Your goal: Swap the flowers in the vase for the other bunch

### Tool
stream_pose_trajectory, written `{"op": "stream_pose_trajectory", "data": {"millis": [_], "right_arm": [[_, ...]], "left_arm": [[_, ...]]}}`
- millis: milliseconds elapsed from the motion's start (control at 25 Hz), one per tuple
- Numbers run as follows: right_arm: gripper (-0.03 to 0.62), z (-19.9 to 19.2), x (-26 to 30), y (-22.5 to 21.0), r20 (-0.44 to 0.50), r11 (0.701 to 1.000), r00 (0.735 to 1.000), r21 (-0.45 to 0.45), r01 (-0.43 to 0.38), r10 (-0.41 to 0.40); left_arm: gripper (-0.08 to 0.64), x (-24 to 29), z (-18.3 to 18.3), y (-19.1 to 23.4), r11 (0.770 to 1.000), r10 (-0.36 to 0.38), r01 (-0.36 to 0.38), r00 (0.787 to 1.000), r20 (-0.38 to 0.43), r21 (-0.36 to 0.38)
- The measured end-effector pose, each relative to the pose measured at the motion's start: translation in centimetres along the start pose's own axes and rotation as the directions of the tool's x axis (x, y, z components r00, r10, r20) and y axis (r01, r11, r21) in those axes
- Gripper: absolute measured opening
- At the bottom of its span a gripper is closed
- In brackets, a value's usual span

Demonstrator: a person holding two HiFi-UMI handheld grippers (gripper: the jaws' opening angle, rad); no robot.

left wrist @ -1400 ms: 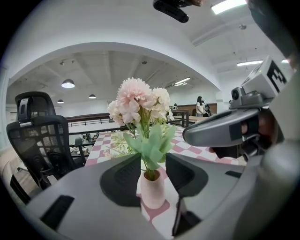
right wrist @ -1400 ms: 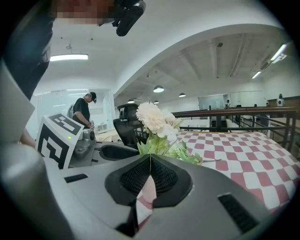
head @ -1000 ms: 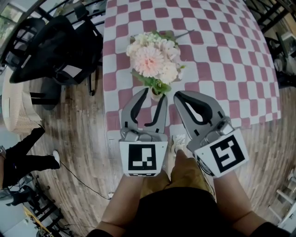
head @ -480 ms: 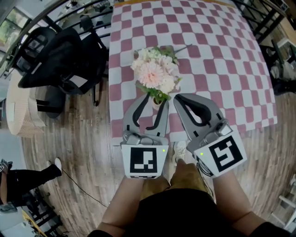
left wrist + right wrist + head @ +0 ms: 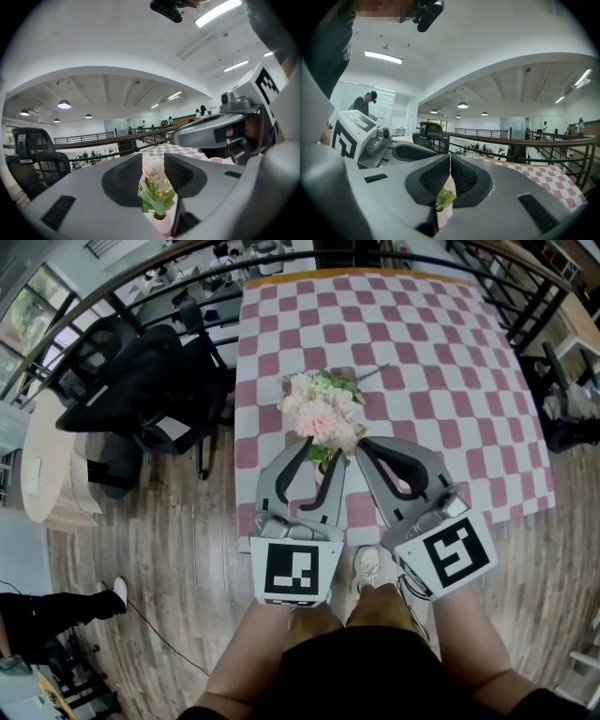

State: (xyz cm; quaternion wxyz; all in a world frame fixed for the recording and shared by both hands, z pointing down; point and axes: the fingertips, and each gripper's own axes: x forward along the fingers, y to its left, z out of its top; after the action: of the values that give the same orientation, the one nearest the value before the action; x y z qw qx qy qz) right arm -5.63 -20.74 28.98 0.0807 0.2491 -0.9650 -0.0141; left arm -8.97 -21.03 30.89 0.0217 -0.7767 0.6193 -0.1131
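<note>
1. At the far left a black office chair (image 5: 141, 381) stands off the table
2. The left gripper (image 5: 322, 454) hangs at the table's near edge, jaws apart with nothing pressed between them (they have just been closing slightly); the flowers (image 5: 323, 409) show beyond the gap
3. The flowers sit in their vase (image 5: 160, 224), close to the near edge of the checked table (image 5: 450, 352)
4. The right gripper (image 5: 361, 444), just right of the vase, has its jaws tip to tip on nothing
5. Risk: pulling the stems with the vase unsteadied could drag it along or tip it off that edge; pinching the blooms would crush them
</note>
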Motion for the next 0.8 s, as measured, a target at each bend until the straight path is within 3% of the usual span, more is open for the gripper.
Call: {"op": "stream_pose_trajectory", "data": {"millis": [400,800], "right_arm": [[0.032,4.1,-0.3,0.5,0.053,0.992,0.998,-0.120,0.030,-0.024],[0.032,7.4,-0.9,0.7,0.112,0.984,0.993,-0.172,0.043,-0.024]], "left_arm": [[0.110,-1.1,3.6,0.7,0.999,-0.013,0.011,0.999,0.050,0.039],[0.072,-2.3,7.2,1.4,0.997,-0.009,0.000,0.993,0.117,0.081]]}}
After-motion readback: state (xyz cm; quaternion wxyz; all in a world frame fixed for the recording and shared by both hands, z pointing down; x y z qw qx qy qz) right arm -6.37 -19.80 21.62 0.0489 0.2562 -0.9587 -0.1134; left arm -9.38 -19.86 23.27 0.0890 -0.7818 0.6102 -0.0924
